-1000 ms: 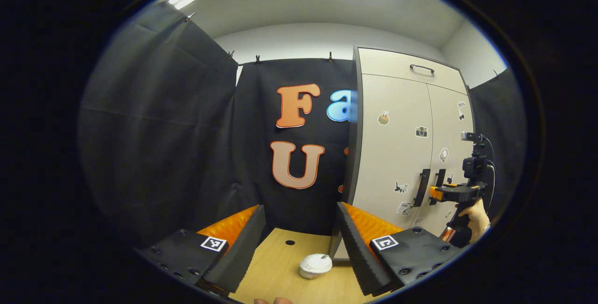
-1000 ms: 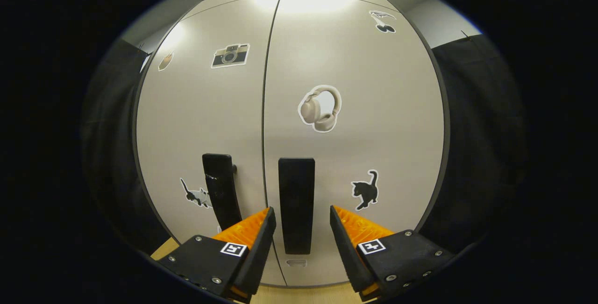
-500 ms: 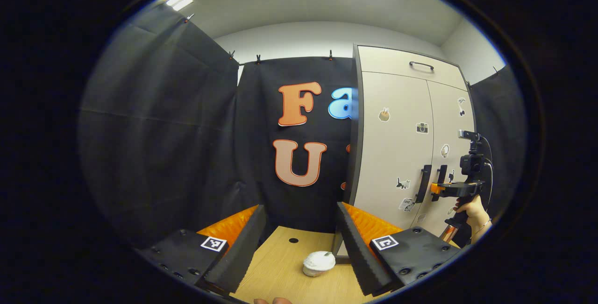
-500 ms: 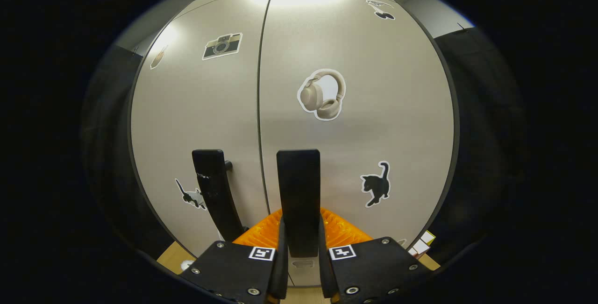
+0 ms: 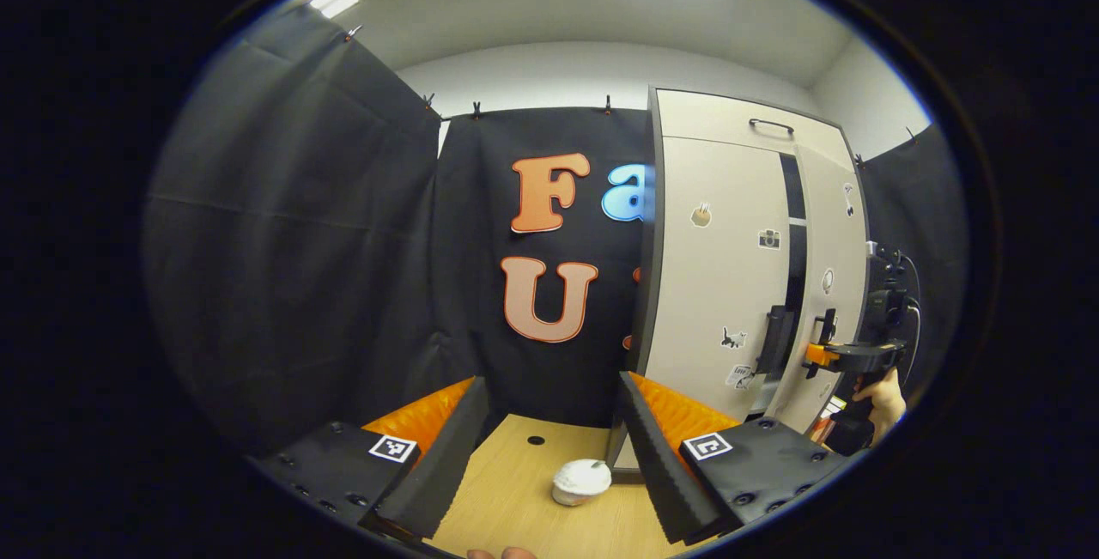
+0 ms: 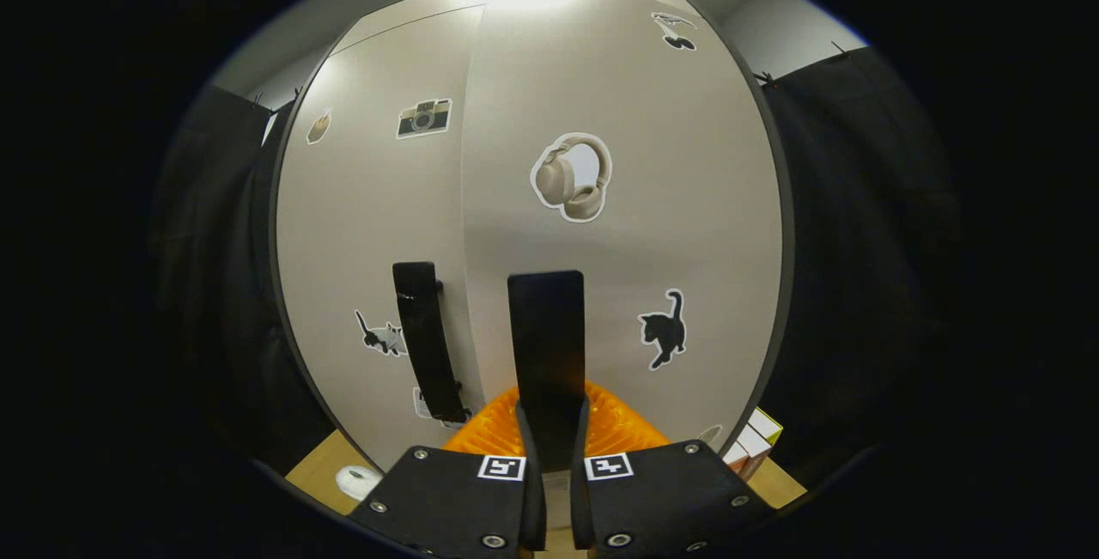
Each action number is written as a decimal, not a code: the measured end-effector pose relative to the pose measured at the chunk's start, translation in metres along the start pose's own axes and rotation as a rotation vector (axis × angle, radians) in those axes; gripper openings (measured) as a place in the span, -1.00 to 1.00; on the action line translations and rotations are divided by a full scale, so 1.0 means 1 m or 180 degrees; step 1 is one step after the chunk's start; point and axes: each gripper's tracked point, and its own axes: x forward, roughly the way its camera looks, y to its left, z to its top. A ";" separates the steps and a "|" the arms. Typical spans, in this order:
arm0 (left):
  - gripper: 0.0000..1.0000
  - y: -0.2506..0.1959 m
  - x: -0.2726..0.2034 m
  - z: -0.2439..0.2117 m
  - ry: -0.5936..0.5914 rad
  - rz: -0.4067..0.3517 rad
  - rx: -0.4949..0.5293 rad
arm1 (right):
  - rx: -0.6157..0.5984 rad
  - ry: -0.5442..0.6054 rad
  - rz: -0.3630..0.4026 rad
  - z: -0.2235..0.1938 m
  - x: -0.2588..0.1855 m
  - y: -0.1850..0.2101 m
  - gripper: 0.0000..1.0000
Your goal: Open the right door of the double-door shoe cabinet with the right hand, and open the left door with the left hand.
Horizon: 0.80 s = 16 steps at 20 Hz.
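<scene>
The right door [image 6: 618, 224] has swung ajar, its handle [image 6: 546, 361] clamped by the right hand-held gripper [image 6: 549, 456]; the left hand-held gripper [image 5: 549, 439] hangs open.

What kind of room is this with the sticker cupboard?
It looks like a recording booth, not a real home. Black cloth is clipped up as walls, a shoe cabinet with stickers stands on a wooden floor, and a hand holds the right gripper on its door handle.
</scene>
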 end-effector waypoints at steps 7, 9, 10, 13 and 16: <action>0.94 -0.011 -0.017 0.006 -0.0035 -0.0057 -0.0017 | -0.0003 -0.0090 -0.0161 0.002 -0.014 -0.012 -0.93; 0.94 -0.016 -0.024 0.008 -0.0060 -0.0102 -0.0035 | 0.0037 -0.0061 -0.0152 0.001 -0.019 -0.015 -0.93; 0.94 -0.019 -0.027 0.009 -0.0068 -0.0121 -0.0039 | 0.0053 -0.0072 -0.0150 0.001 -0.022 -0.015 -0.93; 0.94 -0.028 -0.029 0.008 -0.0048 -0.0144 -0.0030 | 0.0025 -0.0100 -0.0188 0.002 -0.027 -0.023 -0.93; 0.94 -0.038 -0.035 0.008 -0.0033 -0.0166 -0.0023 | 0.0056 -0.0095 -0.0206 0.002 -0.034 -0.029 -0.93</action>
